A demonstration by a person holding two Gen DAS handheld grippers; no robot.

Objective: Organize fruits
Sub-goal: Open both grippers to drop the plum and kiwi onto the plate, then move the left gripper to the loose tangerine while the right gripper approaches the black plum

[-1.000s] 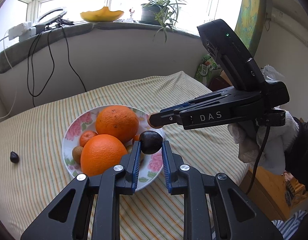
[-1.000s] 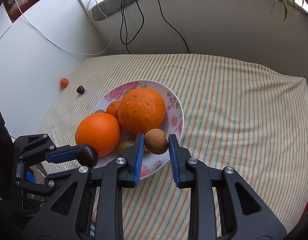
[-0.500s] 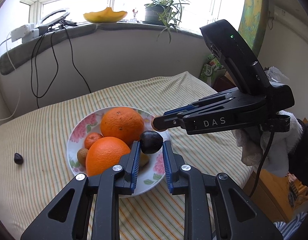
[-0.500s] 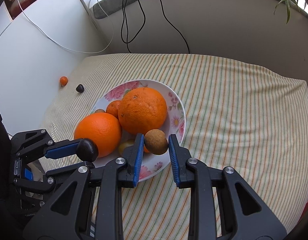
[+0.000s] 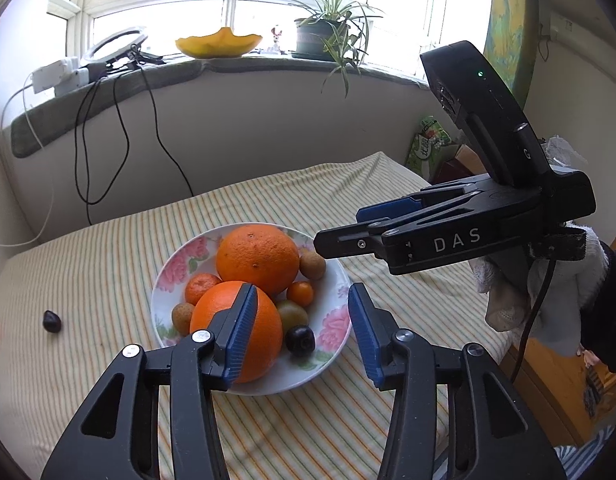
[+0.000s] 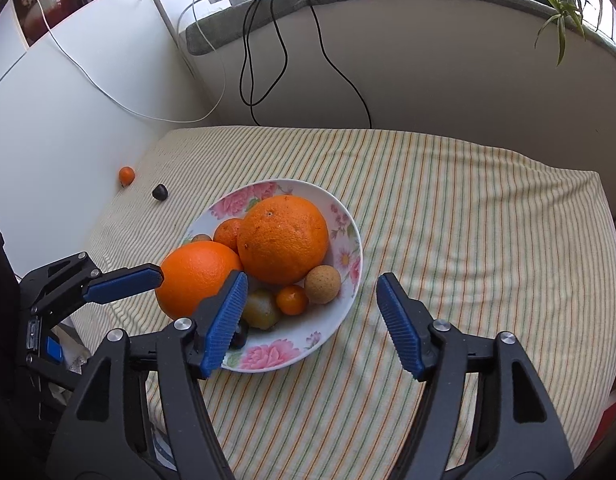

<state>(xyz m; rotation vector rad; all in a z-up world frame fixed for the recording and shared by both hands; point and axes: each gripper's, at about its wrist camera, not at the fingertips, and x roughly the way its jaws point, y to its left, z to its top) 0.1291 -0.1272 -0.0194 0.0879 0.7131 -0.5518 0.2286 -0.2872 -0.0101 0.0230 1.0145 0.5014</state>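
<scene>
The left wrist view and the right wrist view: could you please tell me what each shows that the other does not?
Only the left wrist view shows the window and the right gripper's camera housing. Only the right wrist view shows the white wall panel. Both share the floral plate, the two large oranges, the dark fruit on the cloth and both open grippers.

Fruit crowds the plate (image 6: pixel 349 280); bare striped cloth (image 6: pixel 487 220) lies open to its right.

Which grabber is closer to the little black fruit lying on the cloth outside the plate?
Left. The left gripper hovers over the plate's near-left side, nearer that black fruit. The right gripper is over the plate's far side.
</scene>
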